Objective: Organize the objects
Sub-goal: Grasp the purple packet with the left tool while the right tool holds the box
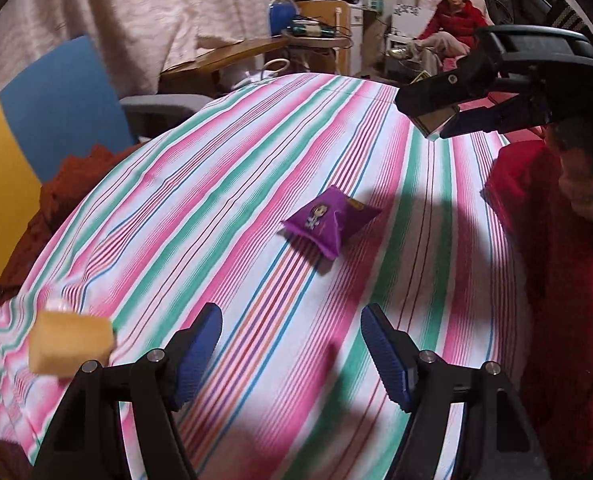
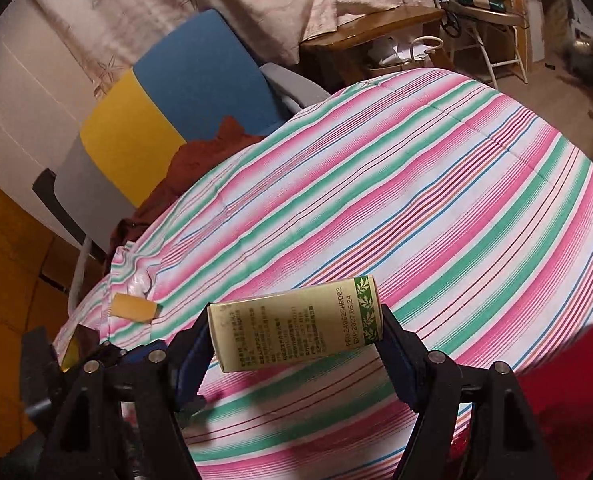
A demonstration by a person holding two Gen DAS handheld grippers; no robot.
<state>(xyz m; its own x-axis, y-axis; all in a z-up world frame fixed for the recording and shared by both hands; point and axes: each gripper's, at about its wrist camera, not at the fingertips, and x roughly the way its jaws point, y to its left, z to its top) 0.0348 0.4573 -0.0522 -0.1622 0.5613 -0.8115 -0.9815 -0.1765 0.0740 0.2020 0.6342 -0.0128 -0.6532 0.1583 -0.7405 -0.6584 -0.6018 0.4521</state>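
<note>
My left gripper (image 1: 292, 354) hangs open above the striped bedspread (image 1: 224, 184), nothing between its blue pads. A purple snack packet (image 1: 328, 222) lies on the cloth ahead of it. A yellow sponge block (image 1: 70, 342) sits near the left edge of the bed, next to a small whitish object (image 1: 56, 305). My right gripper (image 2: 296, 336) is shut on a pale green carton (image 2: 296, 322) with a leaf band, held sideways above the spread. From the left wrist the right gripper (image 1: 442, 120) shows at upper right, with the carton's end between its fingers. The sponge block (image 2: 133, 307) also shows in the right wrist view.
A blue and yellow board (image 1: 48, 120) leans at the left, by a rust-coloured cloth (image 1: 72, 176). Red fabric (image 1: 556, 280) lies along the right of the bed. Behind are a wooden table (image 1: 224, 58), a folding chair (image 2: 472, 8) and a seated person (image 1: 452, 20) in red.
</note>
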